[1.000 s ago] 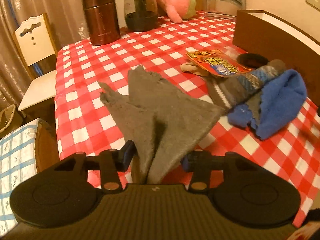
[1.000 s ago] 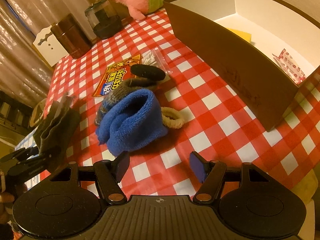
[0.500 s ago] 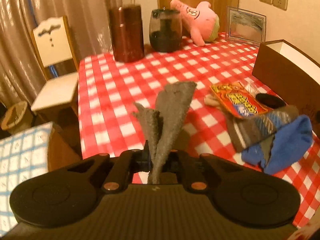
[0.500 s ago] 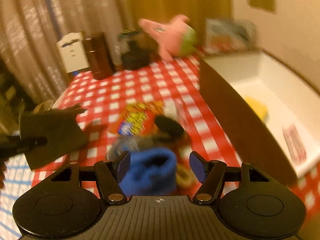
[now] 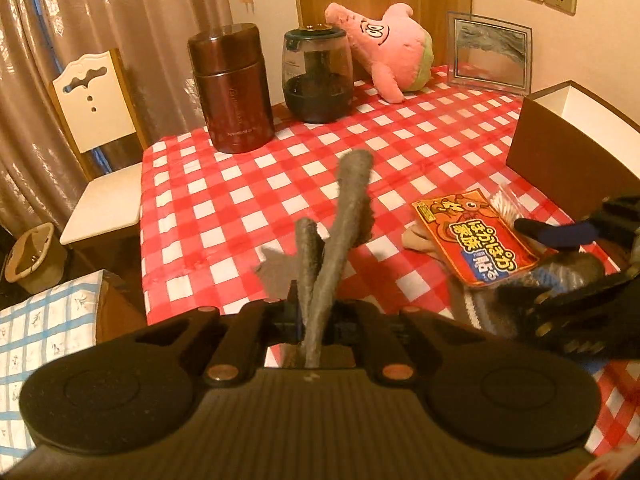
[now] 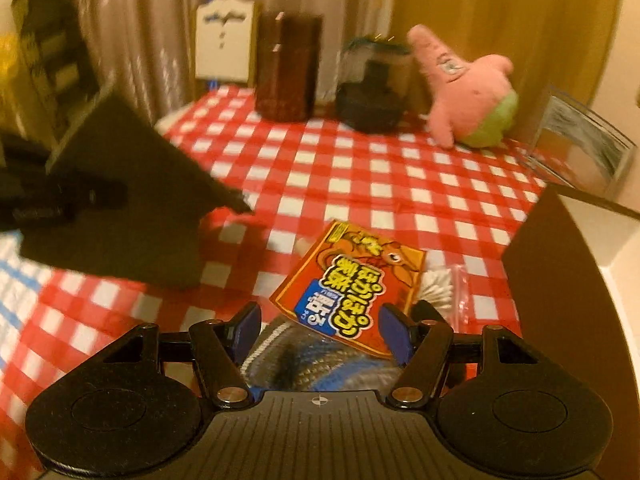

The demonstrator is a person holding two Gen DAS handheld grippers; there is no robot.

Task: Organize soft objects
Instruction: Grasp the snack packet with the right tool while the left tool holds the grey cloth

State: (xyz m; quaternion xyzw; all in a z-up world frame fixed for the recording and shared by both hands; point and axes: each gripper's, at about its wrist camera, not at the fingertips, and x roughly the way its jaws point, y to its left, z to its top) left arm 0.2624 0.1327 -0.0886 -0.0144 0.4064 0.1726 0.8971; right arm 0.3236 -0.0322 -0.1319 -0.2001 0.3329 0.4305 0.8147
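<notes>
The worktop (image 5: 240, 184) wears a red-and-white check cloth, with a brown canister (image 5: 231, 88), a dark jar (image 5: 318, 74) and a pink plush (image 5: 384, 50) along its far edge near the curtain. Your left gripper (image 5: 314, 320) has its fingers clamped narrow on the grey cloth (image 5: 340, 216), which stands lifted above the worktop (seen edge-on in the left wrist view). Your right gripper (image 6: 320, 330) has its fingers spread wide, holding nothing, poised over the striped sock (image 6: 316, 364), which lies partly under the orange packet (image 6: 352, 284). A brown box (image 5: 576, 152) stands at the right, just beyond the packet.
</notes>
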